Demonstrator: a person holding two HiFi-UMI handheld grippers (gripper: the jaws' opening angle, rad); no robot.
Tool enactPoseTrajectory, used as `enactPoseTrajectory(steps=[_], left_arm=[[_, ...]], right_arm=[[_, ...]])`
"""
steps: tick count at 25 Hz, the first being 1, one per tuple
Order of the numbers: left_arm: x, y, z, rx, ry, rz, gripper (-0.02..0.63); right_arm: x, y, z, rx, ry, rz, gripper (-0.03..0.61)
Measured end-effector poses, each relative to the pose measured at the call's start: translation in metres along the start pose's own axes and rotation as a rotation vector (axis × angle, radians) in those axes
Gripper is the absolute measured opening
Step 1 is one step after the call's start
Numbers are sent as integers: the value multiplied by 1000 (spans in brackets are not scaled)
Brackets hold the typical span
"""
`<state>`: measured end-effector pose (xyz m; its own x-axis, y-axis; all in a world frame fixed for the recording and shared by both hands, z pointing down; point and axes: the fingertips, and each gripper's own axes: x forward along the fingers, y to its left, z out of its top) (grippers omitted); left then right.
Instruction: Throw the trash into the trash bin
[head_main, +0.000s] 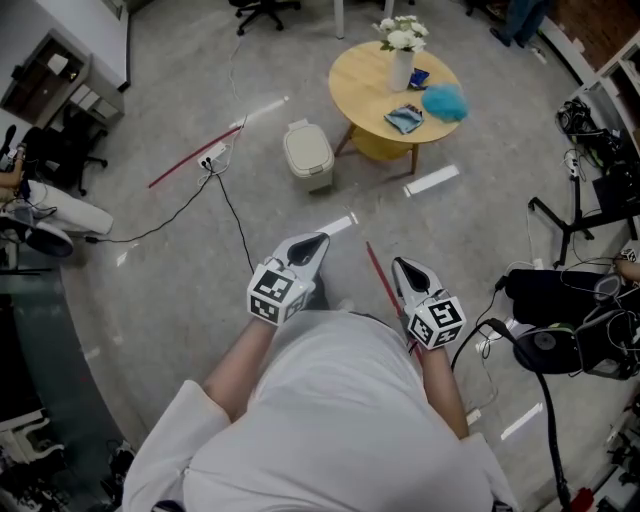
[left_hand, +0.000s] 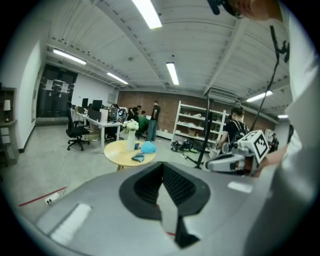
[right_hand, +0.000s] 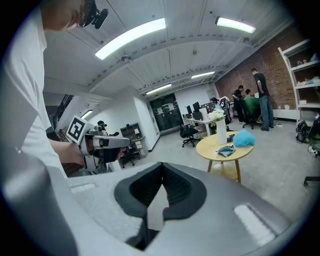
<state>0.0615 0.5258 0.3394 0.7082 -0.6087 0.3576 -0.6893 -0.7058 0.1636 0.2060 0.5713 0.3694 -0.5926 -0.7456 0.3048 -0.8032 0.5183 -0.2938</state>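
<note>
A cream lidded trash bin (head_main: 308, 155) stands on the grey floor left of a round yellow table (head_main: 365, 75). On the table lie a crumpled dark-blue packet (head_main: 404, 119), a fluffy blue lump (head_main: 445, 102) and a small blue item (head_main: 419, 77), beside a vase of white flowers (head_main: 401, 50). My left gripper (head_main: 318, 240) and right gripper (head_main: 400, 263) are held side by side near my body, well short of the bin, both shut and empty. From the left gripper (left_hand: 162, 165) I see the table (left_hand: 120, 150); from the right gripper (right_hand: 161, 164), the packet (right_hand: 226, 151).
A power strip (head_main: 213, 157) with a black cable and a red strip (head_main: 195, 157) lie on the floor at left. A black stand (head_main: 575, 215) and tangled gear (head_main: 560, 320) fill the right side. People stand by desks and shelves far behind the table.
</note>
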Motion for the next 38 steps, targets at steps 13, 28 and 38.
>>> enactPoseTrajectory(steps=[13,28,38], left_arm=[[46,68,23,4,13,-41,5],[96,175,60,22,63,-101,5],[123,257,76,59,92,-164,5]], right_arm=[[66,-37,36,23,-26,-69,0],[168,-67,81,61,1,-132,0],[252,-75,106,76,24,-173,0]])
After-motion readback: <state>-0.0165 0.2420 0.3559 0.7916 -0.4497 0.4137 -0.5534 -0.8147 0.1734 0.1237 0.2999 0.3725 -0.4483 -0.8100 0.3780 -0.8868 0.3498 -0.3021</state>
